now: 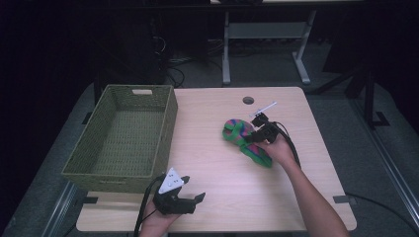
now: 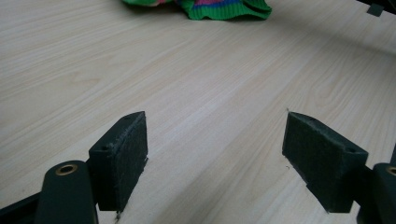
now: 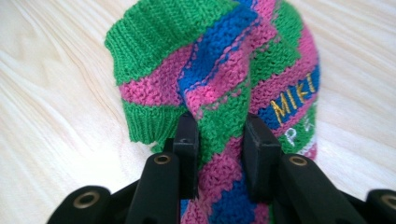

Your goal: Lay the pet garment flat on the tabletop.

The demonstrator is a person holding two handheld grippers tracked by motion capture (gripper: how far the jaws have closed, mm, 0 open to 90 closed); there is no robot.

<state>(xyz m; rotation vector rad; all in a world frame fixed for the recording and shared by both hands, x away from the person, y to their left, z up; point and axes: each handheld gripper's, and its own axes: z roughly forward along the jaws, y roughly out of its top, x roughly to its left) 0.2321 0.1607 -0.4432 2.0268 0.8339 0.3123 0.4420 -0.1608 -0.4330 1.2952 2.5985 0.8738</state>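
- right gripper (image 3: pixel 219 140) pinches knit sock (image 1: pixel 245 139) mid-fold, mid-bench (image 1: pixel 212 163)
- left gripper (image 2: pixel 215 158) wide, holds nothing, near front edge
- lift high enough that the dangling cuff clears the basket (image 1: pixel 168 123) rim, then release well inside

We are in a lab or test room, not a home. The pale wooden table (image 1: pixel 306 197) has a cable hole (image 1: pixel 248 100) (an office-desk fitting) and stands on grey carpet. Behind it we see a metal bench frame (image 1: pixel 267 44), loose cables (image 1: pixel 173 69) and dark surroundings.
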